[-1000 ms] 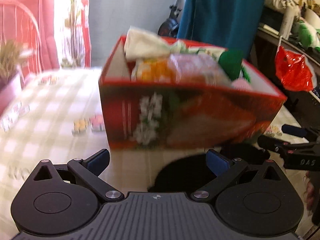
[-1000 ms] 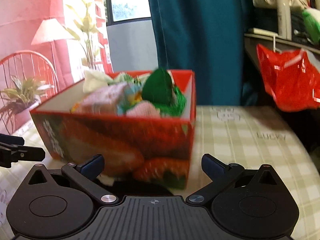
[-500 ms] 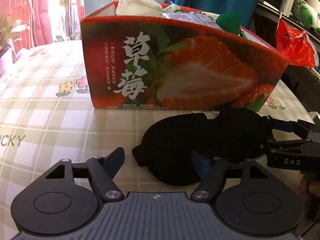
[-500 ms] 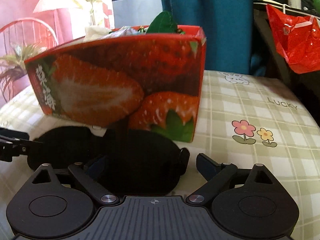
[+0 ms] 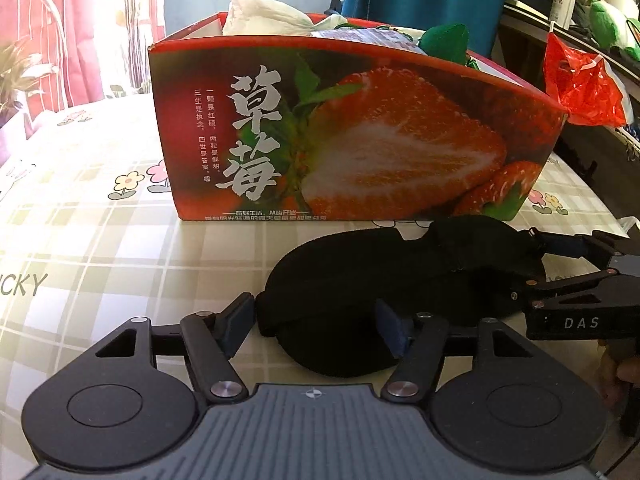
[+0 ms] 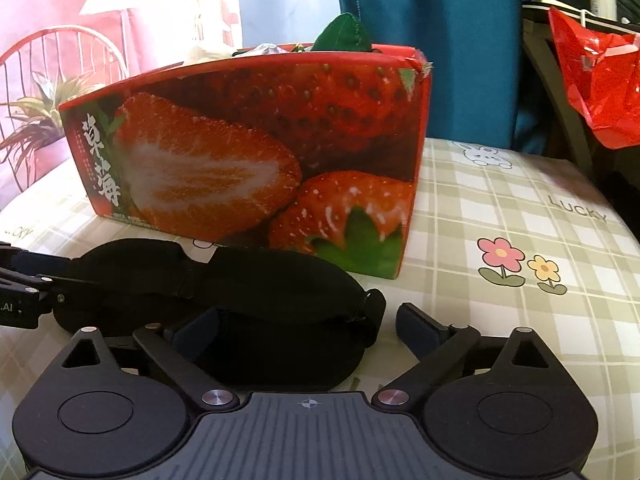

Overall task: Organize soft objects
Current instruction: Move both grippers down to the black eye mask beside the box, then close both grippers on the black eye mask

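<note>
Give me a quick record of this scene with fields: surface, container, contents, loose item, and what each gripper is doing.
surface: checked tablecloth with flower prints
container: strawberry-print box, upright
contents: soft items heaped above the rim
loose item: black eye mask, flat on the cloth in front of the box
left gripper: jaws closing, one end of the mask between them
right gripper: jaws opening, the other end between them
</note>
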